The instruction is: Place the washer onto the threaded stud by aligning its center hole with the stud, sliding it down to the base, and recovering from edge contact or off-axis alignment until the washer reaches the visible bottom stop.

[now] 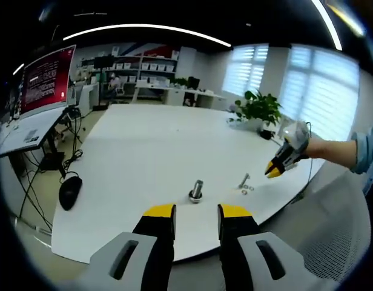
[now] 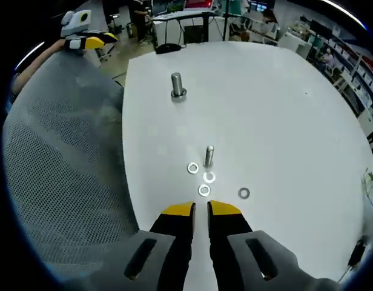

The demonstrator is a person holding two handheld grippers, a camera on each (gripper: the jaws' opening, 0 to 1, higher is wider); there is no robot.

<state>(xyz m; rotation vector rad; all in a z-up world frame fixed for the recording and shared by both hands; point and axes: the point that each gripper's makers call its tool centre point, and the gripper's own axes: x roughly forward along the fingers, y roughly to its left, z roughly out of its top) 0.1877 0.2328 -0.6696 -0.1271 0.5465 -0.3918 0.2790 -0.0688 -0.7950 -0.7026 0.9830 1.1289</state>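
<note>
Right gripper view: hovering with jaws slightly parted and empty, right gripper (image 2: 201, 209) nearing four washers (image 2: 204, 190) lying flat beside the threaded stud (image 2: 209, 156); being thin, stiff, probably slippery, calling for an edge pinch; left gripper (image 1: 197, 212) likewise gaping, empty.

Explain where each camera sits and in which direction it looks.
Left gripper view: rides the left gripper, facing the large stud; the right gripper and sleeve enter.
Right gripper view: rides the right gripper, facing four washers around the small stud.
Shared: white table, both studs.
</note>
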